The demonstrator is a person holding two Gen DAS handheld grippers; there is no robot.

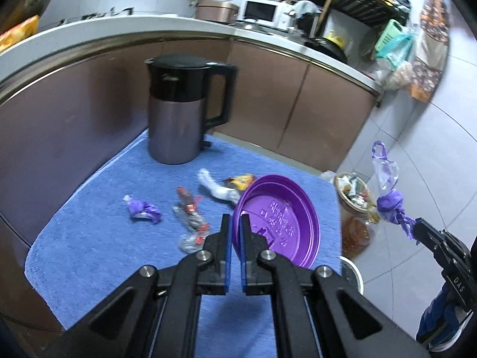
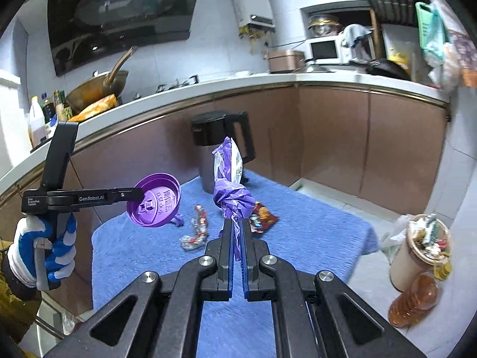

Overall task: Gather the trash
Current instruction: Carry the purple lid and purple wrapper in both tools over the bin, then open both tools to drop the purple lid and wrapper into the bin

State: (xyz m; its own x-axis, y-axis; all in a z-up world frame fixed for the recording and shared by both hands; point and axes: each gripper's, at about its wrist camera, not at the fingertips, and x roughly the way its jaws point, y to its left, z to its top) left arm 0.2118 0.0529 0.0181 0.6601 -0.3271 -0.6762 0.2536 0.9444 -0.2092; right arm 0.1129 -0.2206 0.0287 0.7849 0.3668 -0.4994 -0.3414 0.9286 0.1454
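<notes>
Above the blue-towelled surface, at centre frame, the left gripper pinches a purple lid by its rim. Lower centre in the right wrist view, the right gripper clamps a knotted purple bag. Wrappers lie on the towel.

Black-and-grey kettle sits on the blue towel over the tabletop, white microwave back on the counter.
</notes>
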